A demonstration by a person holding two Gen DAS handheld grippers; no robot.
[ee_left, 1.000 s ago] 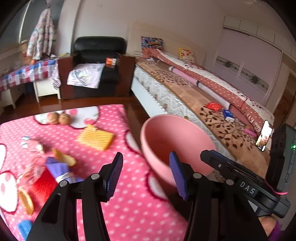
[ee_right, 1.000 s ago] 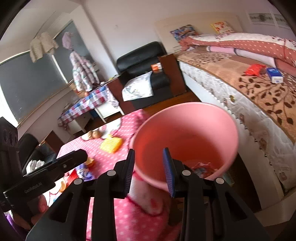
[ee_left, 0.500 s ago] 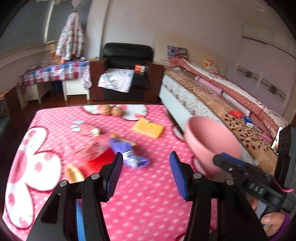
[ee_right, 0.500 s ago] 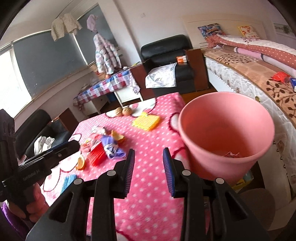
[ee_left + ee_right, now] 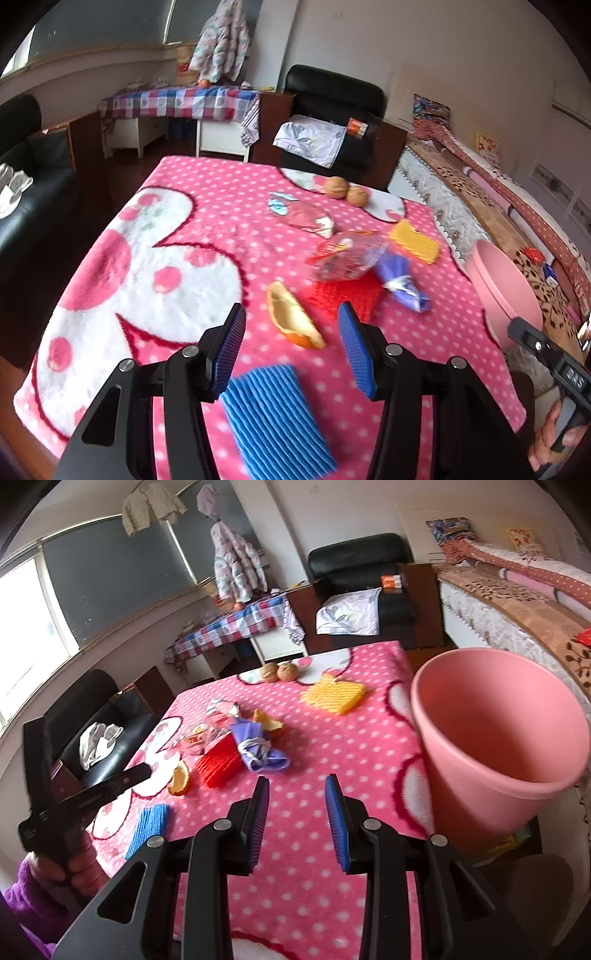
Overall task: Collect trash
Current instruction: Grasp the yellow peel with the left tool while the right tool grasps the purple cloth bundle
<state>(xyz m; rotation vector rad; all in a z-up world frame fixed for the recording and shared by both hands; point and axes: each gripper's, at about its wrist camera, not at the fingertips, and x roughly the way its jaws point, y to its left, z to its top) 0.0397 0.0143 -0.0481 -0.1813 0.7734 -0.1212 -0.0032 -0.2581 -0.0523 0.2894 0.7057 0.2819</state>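
Note:
A pink bin (image 5: 498,731) stands at the right edge of the table with the pink dotted cloth (image 5: 192,280); it also shows in the left wrist view (image 5: 502,291). Trash lies mid-table: an orange peel (image 5: 293,317), a purple wrapper (image 5: 400,282), a clear plastic bag (image 5: 347,256), a pink wrapper (image 5: 310,219). My left gripper (image 5: 291,350) is open and empty, just above and short of the peel. My right gripper (image 5: 299,819) is open and empty over the cloth, left of the bin.
A blue cloth (image 5: 273,417), a red cloth (image 5: 347,295), a yellow cloth (image 5: 413,242) and two walnuts (image 5: 345,190) lie on the table. A bed (image 5: 517,605) runs along the right. A black armchair (image 5: 362,587) stands behind the table, a black sofa (image 5: 26,192) at the left.
Both grippers have drawn back from the pink bin and swung left over the table. The left one now faces the trash pile; the bin sits to the right.

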